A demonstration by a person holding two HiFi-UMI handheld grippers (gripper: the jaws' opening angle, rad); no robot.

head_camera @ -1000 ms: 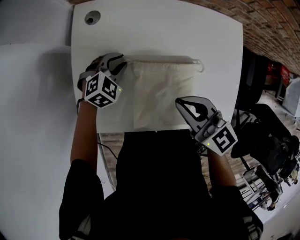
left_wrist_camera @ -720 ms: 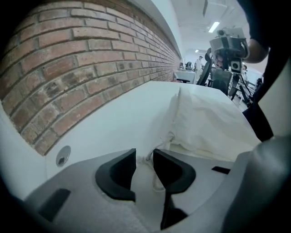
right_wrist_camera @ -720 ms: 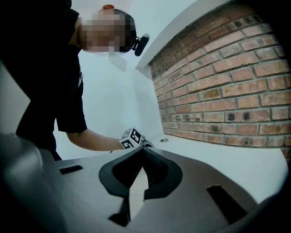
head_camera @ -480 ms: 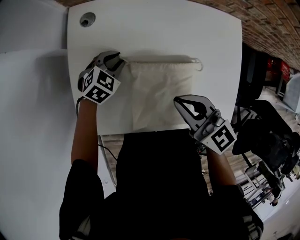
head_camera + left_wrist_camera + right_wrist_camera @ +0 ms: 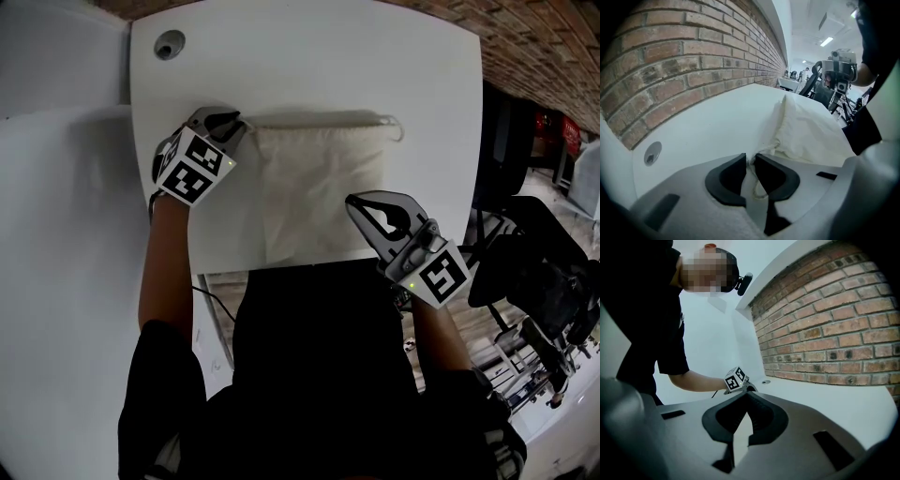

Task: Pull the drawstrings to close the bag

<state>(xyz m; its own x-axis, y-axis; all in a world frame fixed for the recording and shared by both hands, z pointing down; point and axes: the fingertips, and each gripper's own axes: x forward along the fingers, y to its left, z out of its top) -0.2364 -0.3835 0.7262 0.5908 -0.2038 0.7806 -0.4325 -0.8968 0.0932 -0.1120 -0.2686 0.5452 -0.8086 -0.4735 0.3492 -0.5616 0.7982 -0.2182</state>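
Cream cloth drawstring bag (image 5: 319, 187) lies flat on the white table (image 5: 309, 56), pretty much centre frame in the head view. Its gathered top edge runs along the far side and its bottom end comes close to the table's near edge.

Starting upper left, there's a round grey cable hole (image 5: 170, 44) in the table corner. Just below and to the right of it is the left gripper (image 5: 234, 122), sitting at the bag's upper left corner. In the left gripper view its jaws are pinched nearly together on the thin drawstring cord (image 5: 759, 187), which runs out between the pads to the bunched corner of the bag.

Over at the bag's upper right corner, a small loop of cord (image 5: 398, 127) pokes out onto the table. Moving right and down, the right gripper (image 5: 361, 202) sits by the bag's lower right side near the table's front edge. Its jaws are closed tip to tip with nothing in them.

Far right, a red brick wall (image 5: 525, 37) runs across the top right of the frame.
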